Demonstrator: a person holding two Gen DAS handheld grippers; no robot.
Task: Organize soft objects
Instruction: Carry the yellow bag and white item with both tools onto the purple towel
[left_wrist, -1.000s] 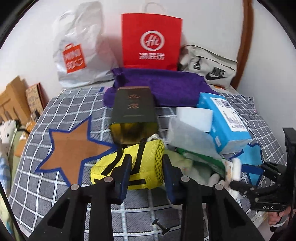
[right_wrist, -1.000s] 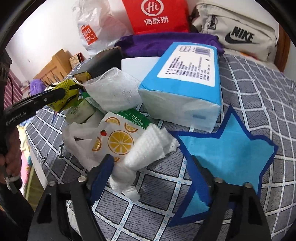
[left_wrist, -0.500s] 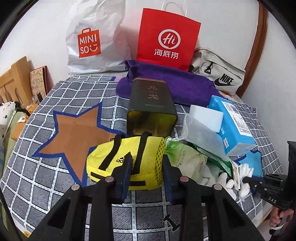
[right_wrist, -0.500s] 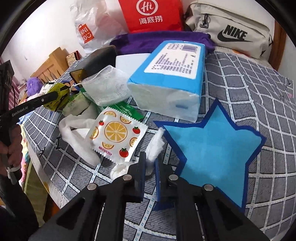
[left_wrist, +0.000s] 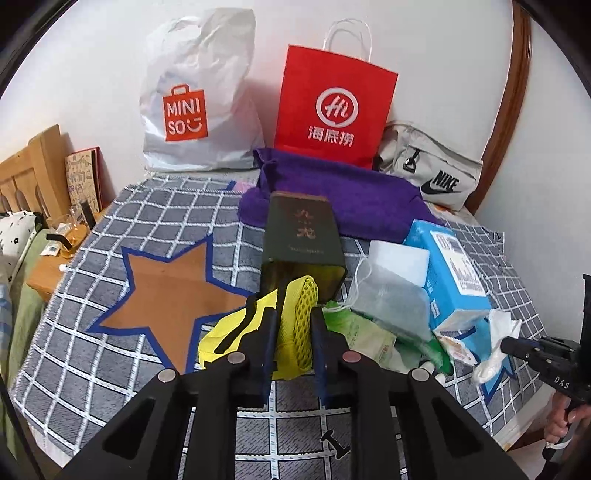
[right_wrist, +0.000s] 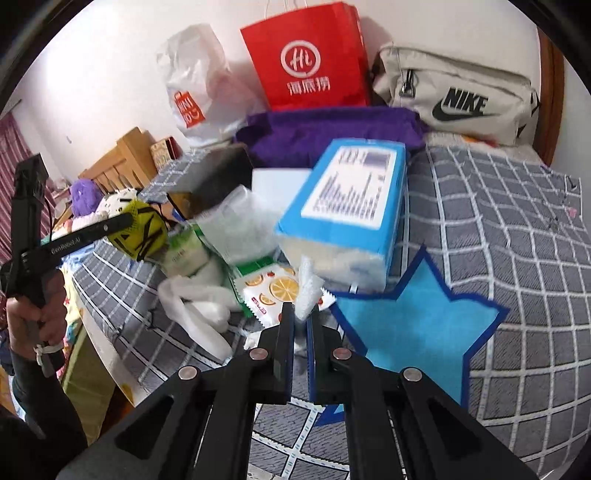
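My left gripper is shut on a yellow mesh bag with black straps and holds it lifted above the checked blanket, beside an orange star patch. The bag also shows in the right wrist view. My right gripper is shut on a white tissue and holds it up next to a blue star patch. The tissue also shows in the left wrist view. A pile lies between them: a blue tissue pack, a fruit-print sachet and white cloths.
A dark green tin lies on its side behind the yellow bag. A purple towel, a red paper bag, a white Miniso bag and a beige Nike bag stand along the wall. Wooden furniture is at the left.
My right gripper closed on the white tissue and lifted it off the blanket. My left gripper raised the yellow bag higher, so it now hangs bunched between the fingers.
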